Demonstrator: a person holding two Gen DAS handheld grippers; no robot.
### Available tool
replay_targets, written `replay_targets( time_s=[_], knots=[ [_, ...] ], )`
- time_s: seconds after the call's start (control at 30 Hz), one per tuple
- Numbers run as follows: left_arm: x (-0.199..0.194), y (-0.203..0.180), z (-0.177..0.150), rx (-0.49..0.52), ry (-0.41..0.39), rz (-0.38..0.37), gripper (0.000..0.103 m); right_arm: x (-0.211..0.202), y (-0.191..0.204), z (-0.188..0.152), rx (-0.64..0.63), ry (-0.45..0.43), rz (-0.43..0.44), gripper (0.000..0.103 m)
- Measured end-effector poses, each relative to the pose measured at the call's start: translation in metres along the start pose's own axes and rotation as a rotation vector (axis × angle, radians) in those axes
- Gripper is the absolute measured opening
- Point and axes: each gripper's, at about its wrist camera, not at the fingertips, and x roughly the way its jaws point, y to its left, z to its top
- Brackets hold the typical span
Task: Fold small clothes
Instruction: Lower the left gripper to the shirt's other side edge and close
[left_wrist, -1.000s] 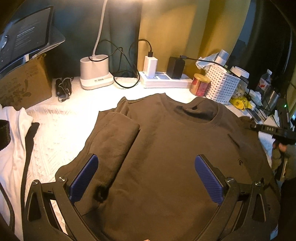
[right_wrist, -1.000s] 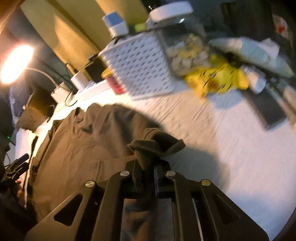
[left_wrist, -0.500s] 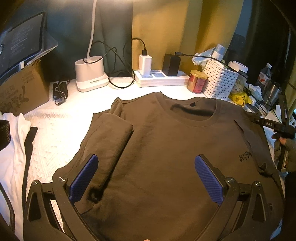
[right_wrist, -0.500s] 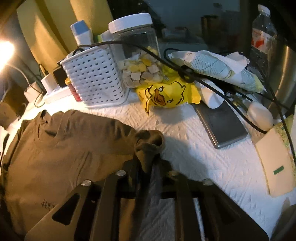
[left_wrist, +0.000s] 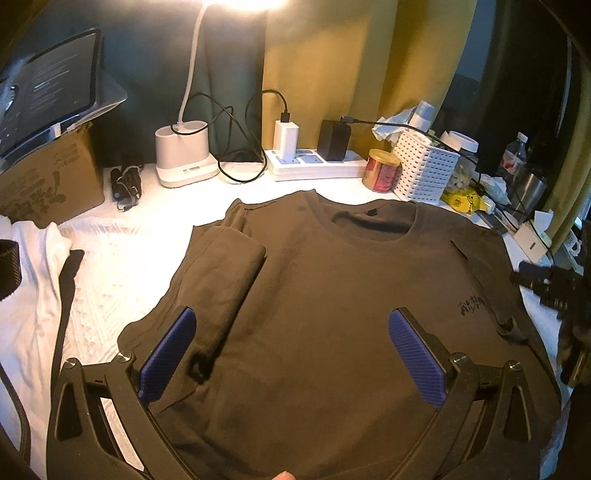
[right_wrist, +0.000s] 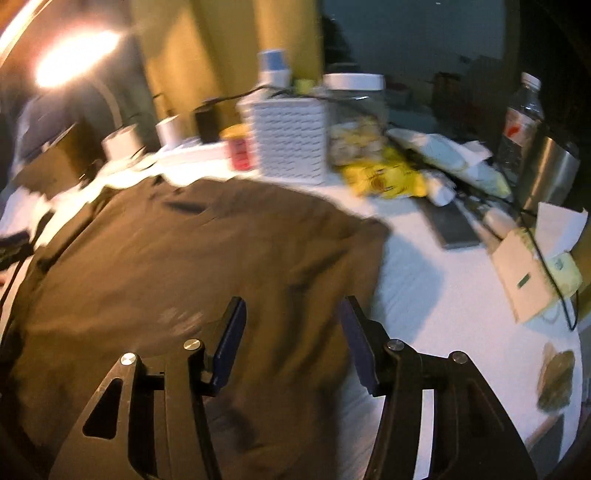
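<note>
Seen from the left wrist camera, a dark brown crew-neck cotton T-shirt (left_wrist: 332, 295) lies flat, front up, on a white textured table cover (left_wrist: 122, 251), its left sleeve folded inward over the body. The left gripper (left_wrist: 291, 354) hangs just above the shirt's lower half, its blue-padded fingers (left_wrist: 168, 354) spread wide and holding nothing. Behind the collar stand a white desk-lamp base (left_wrist: 183, 155), a white power strip (left_wrist: 314, 166), a red round tin (left_wrist: 380, 170) and a white perforated plastic basket (left_wrist: 424, 170). A white garment (left_wrist: 33, 295) lies at the left edge.

From the right wrist camera, blurred by motion, the right gripper (right_wrist: 291, 343) hovers over the shirt's right edge (right_wrist: 221, 258), fingers apart with no cloth between them. A yellow snack packet (right_wrist: 380, 177) and a clear lidded jar (right_wrist: 354, 114) sit beyond the shirt.
</note>
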Motion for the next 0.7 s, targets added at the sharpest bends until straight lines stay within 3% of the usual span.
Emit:
replay_targets(
  time_s=[0.07, 0.33, 0.7],
  knots=[
    [-0.005, 0.001, -0.004, 0.005, -0.005, -0.004, 0.102, 0.000, 0.012, -0.009, 0.015, 0.022, 0.049, 0.057],
    [-0.023, 0.015, -0.019, -0.002, -0.028, -0.005, 0.102, 0.010, 0.046, -0.038, 0.049, 0.129, 0.112, 0.057],
    [-0.021, 0.069, -0.031, -0.024, -0.003, -0.014, 0.102, -0.016, 0.063, -0.045, 0.064, 0.074, 0.066, 0.057]
  ],
)
